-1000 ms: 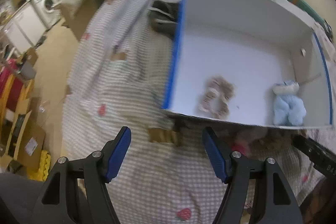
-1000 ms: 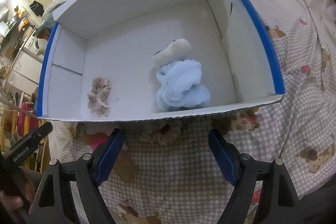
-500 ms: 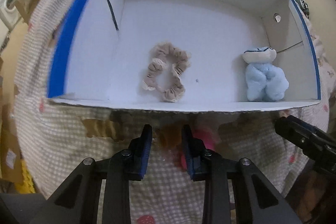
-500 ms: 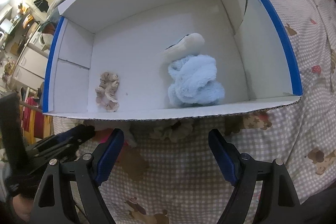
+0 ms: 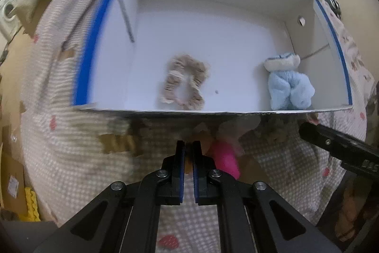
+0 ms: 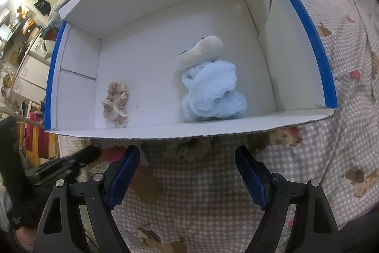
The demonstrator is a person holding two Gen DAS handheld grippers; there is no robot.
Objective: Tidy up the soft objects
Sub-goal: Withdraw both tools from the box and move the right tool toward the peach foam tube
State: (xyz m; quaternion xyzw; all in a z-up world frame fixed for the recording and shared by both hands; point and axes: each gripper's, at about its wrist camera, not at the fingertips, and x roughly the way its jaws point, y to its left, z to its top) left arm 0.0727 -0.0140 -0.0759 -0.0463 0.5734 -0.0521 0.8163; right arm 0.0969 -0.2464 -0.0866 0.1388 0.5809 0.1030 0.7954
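A white box with blue-taped rims lies on the checked bedsheet. Inside it are a beige scrunchie and a light blue plush. Just in front of the box's near wall, my left gripper is shut, with a sliver of tan soft stuff pinched between its pads. That stuff belongs to a fluffy tan-and-pink item. My right gripper hovers open over a brownish ruffled item half hidden under the box edge, touching nothing.
The bedsheet with bear and strawberry prints spreads around the box. One black finger of the right gripper crosses the left wrist view at the right. Off the bed's left side are a floor, cardboard and a washing machine.
My left gripper swung right from the box's left corner to its near wall, dropped a little, and its jaws went from wide open to shut on the tan stuff. My right gripper stayed put and open.
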